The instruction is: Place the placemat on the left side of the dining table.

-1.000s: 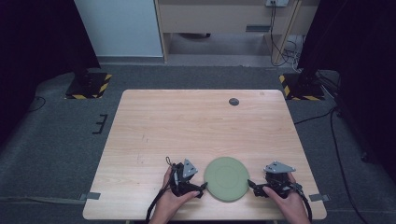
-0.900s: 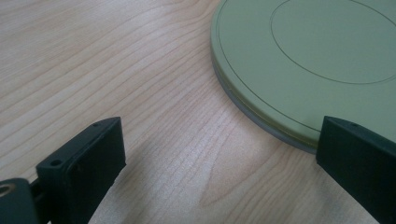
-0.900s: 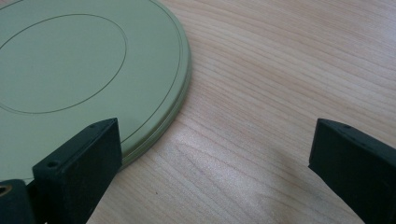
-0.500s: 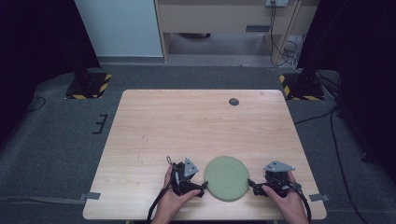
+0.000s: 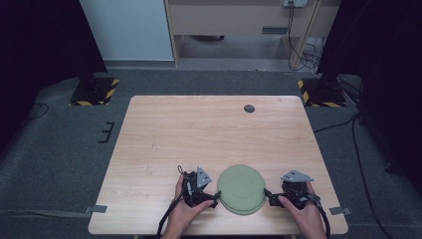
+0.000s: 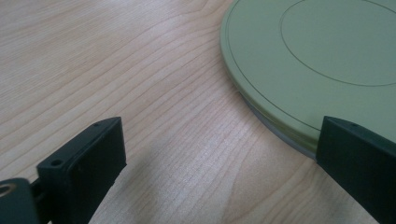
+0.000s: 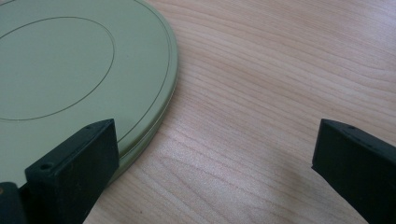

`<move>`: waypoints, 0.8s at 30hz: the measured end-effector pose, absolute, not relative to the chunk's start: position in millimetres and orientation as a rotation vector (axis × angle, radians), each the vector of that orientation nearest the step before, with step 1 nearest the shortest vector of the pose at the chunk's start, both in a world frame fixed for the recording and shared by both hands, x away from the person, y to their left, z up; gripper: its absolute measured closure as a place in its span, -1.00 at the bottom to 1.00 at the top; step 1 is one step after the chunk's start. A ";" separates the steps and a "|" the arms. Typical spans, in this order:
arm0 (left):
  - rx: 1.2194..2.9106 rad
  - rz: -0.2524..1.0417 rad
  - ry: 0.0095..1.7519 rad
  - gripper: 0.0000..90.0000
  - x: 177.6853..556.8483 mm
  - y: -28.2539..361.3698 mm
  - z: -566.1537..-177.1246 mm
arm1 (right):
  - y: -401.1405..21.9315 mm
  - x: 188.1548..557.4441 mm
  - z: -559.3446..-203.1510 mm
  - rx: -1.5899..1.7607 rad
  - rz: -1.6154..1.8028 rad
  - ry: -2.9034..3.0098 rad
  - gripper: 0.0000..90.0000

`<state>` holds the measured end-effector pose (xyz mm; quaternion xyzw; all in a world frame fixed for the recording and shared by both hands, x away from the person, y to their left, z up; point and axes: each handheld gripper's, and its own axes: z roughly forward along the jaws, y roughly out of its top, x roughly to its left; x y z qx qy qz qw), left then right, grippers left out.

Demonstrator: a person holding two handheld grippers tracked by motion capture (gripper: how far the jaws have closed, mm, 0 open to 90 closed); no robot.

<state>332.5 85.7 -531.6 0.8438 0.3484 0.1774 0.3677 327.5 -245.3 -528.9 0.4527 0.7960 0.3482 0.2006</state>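
A pale green round plate (image 5: 242, 188) lies flat near the front edge of the wooden table (image 5: 164, 144), and a second rim shows just beneath it. My left gripper (image 5: 215, 195) is at the plate's left edge, open. In the left gripper view its jaws (image 6: 222, 140) stand wide apart, with the right one in front of the plate's (image 6: 317, 60) rim. At the plate's right edge, my right gripper (image 5: 269, 197) is open too. In the right gripper view (image 7: 215, 140) the left jaw overlaps the plate (image 7: 70, 70). Neither holds anything.
A small dark round disc (image 5: 249, 108) lies on the table near its far edge. A hand holds each gripper at the table's front edge. Bare wood stretches across the middle and left of the table.
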 end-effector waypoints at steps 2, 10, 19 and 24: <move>2.163 0.450 0.892 -0.95 331.1 86.0 -530.2 | -245.4 327.3 -528.8 1.263 0.975 2.226 -0.93; 2.157 0.460 0.863 -0.95 325.1 81.8 -527.1 | -245.5 322.9 -526.0 1.218 1.002 2.280 -0.92; 2.162 0.471 0.878 -0.98 327.0 80.2 -528.9 | -243.6 324.5 -527.9 1.223 0.989 2.276 -0.98; 2.157 0.482 0.890 -0.98 328.8 80.5 -529.3 | -242.2 325.4 -527.9 1.231 0.977 2.261 -0.98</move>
